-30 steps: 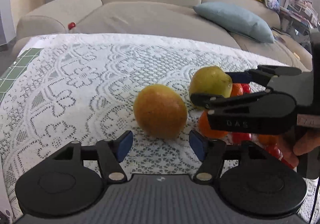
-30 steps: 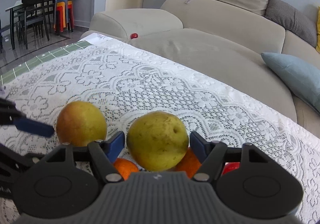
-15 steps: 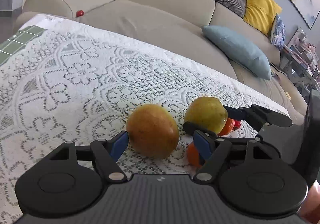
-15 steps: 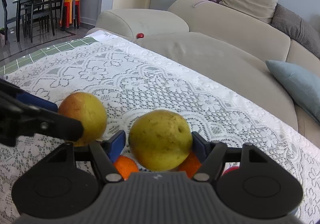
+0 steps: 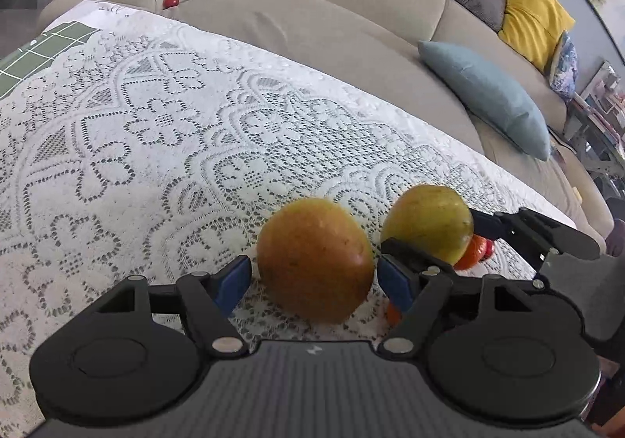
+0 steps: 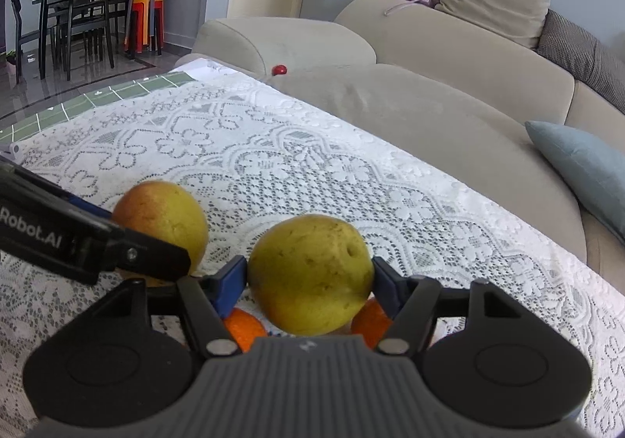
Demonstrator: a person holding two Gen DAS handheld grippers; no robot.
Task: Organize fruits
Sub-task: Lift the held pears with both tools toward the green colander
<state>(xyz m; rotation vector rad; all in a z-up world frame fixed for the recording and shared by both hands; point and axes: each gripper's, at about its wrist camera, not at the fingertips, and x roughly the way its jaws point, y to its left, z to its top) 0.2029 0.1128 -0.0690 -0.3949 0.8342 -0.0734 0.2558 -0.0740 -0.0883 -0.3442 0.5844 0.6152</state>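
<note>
Right gripper (image 6: 308, 277) clamps a yellow-green pear (image 6: 310, 274) between its blue pads, both touching the fruit's flanks. The pear is held above a heap of small oranges (image 6: 244, 330), seen just under it on either side. From the left wrist view the same pear (image 5: 427, 227) appears gripped and apparently clear of the cloth, w/ an orange and a small red fruit (image 5: 488, 247) peeking out behind it.

Left gripper (image 5: 312, 277) — jaws wide — straddles an orange-blushed pear (image 5: 314, 264) resting on the lace tablecloth (image 5: 156, 149). The right pad looks at or almost on the skin; a gap shows at the left pad. No squeeze is evident yet.

Step in hand, by the look of it: sorting pears away from the small fruit, one per gripper. Next move likely calls for the left jaws to close around the blushed pear's widest part, then lift straight up — round fruit may roll if caught off-centre. Where the pears are bound is not shown.

Beyond the table: a beige sofa (image 6: 449, 86), a blue cushion (image 5: 484, 94), and one stray red fruit (image 6: 279, 69) on the sofa, well apart from the rest.
</note>
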